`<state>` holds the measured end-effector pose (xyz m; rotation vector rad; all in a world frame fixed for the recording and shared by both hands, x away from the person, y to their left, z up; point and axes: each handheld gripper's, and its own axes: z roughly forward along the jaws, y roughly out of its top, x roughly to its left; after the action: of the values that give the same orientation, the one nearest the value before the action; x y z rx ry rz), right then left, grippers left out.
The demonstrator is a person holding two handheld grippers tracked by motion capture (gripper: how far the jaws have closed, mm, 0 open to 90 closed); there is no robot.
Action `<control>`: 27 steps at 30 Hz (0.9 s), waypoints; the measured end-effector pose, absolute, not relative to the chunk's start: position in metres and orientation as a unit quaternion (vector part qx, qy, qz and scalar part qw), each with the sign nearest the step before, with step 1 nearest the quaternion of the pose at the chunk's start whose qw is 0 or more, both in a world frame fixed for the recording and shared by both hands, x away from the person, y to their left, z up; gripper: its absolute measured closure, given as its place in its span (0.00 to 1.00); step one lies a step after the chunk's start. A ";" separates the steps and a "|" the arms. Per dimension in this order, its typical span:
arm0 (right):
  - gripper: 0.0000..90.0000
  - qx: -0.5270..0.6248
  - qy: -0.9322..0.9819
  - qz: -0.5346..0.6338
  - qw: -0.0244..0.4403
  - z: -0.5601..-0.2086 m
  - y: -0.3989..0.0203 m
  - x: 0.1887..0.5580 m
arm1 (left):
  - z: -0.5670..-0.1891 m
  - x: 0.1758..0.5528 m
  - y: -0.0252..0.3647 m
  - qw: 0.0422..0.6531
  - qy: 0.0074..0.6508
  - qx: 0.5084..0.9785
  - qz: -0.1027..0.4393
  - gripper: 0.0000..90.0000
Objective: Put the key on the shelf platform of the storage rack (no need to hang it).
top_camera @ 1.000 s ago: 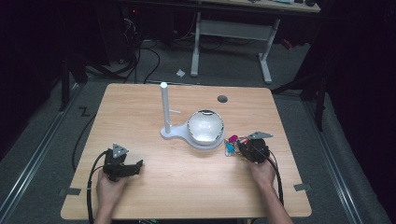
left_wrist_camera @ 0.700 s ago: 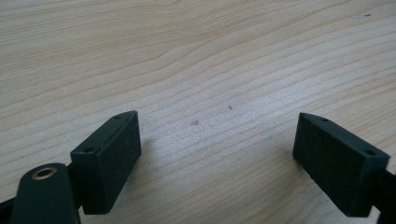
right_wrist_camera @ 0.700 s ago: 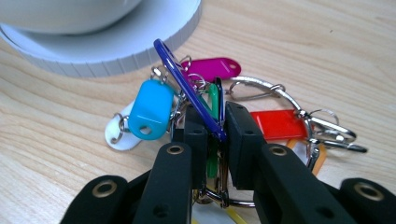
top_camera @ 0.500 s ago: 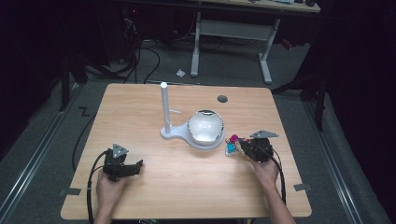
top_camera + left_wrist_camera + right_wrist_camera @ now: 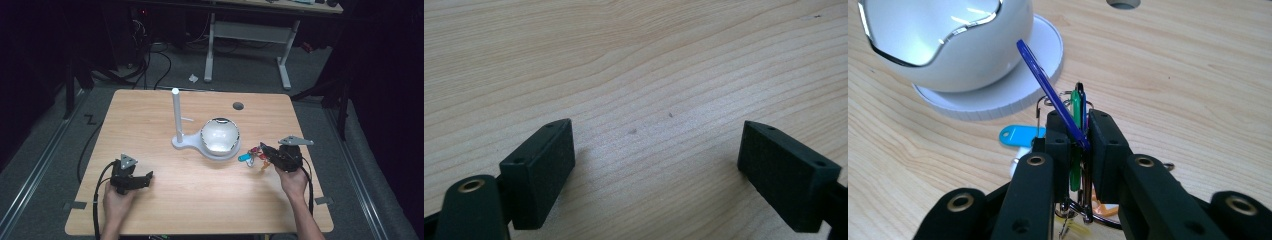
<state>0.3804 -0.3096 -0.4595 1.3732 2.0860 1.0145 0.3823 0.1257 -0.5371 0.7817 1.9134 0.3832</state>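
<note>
The right gripper pinches the bunch of key tags beside the white bowl; the left gripper idles wide, so the tags' delivery looks undone.

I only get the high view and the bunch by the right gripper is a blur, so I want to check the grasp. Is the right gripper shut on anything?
Observer: Yes. The right gripper is shut on a bunch of key tags; blue and green tags stand pinched between its jaws.
Operator: Is every tag held?
Observer: No. A light blue tag lies flat on the table, left of the jaws.
Operator: And the left gripper?
Observer: The left gripper is open, with bare wood between its jaws.
</note>
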 end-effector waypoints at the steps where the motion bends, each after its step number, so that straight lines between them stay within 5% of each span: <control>1: 0.90 0.495 0.755 0.369 0.221 -0.459 -0.311 0.380 | -0.537 0.382 0.126 0.496 0.790 0.322 0.158 0.17; 27: 0.90 0.482 0.737 0.413 0.233 -0.419 -0.319 0.368 | -0.537 0.382 0.126 0.496 0.788 0.327 0.160 0.17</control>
<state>0.3680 -0.3195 -0.4192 1.3236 2.0238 1.1341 0.3821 0.1262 -0.5374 0.7914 1.9092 0.3866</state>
